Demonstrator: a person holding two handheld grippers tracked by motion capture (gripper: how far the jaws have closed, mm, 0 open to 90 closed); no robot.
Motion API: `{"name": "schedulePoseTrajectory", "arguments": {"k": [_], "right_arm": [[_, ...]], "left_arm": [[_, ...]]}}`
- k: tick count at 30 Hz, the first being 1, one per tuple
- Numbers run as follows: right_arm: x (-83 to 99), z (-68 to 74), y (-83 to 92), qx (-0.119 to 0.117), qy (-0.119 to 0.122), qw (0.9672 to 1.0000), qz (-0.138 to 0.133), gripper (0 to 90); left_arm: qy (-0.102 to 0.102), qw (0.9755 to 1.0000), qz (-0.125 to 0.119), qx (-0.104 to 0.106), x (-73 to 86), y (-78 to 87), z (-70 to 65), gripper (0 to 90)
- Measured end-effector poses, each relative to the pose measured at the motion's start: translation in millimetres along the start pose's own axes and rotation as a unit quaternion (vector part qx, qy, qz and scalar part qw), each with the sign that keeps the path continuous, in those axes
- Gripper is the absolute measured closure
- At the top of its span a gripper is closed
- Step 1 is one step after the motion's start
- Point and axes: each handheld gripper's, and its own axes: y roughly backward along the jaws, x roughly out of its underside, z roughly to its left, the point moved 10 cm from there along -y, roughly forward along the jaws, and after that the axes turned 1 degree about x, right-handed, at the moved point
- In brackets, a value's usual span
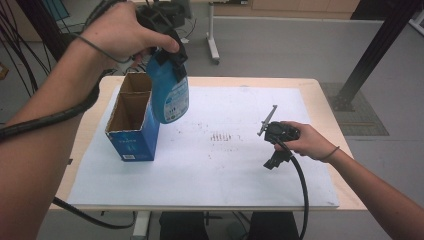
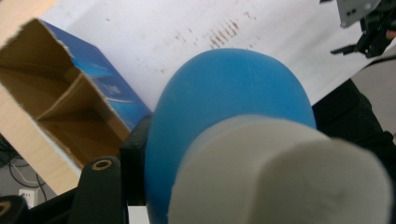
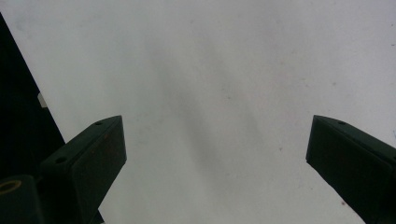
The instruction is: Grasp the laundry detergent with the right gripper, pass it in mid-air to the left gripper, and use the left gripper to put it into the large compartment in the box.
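We grip the blue bottle (image 1: 169, 95) near its top in our left gripper (image 1: 167, 52), jaws clamped on it, hanging it above the open cardboard box (image 1: 131, 120), clear of the rim. Our right gripper (image 1: 274, 150) rests low over the white sheet (image 1: 225, 165), well apart, jaws spread wide with nothing between.

The light is soft and even, and the white sheet (image 1: 225, 165) looks bright with only faint shadows. Up close, the blue bottle (image 2: 224, 107) and its white cap (image 2: 280, 177) look blurry.
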Motion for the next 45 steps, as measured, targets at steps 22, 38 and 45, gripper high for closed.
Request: {"name": "schedulePoseTrajectory", "arguments": {"k": [22, 38, 45], "right_arm": [[-5.3, 2.1, -3.3, 0.0, 0.005, 1.0, -0.001, 4.6], [-11.7, 5.0, -3.6, 0.009, 0.018, 0.9998, 0.0, 4.7], [-12.5, 5.1, -2.5, 0.012, 0.016, 0.9998, -0.004, 4.6]], "left_arm": [[0.138, 0.9893, -0.032, -0.033, 7.3, 50.1, 81.9, 37.8], [0.231, 0.9707, -0.031, -0.059, 17.9, 44.6, 121.6, 37.8], [0.251, 0.9659, -0.017, -0.063, 23.0, 25.9, 130.5, 37.8]]}}
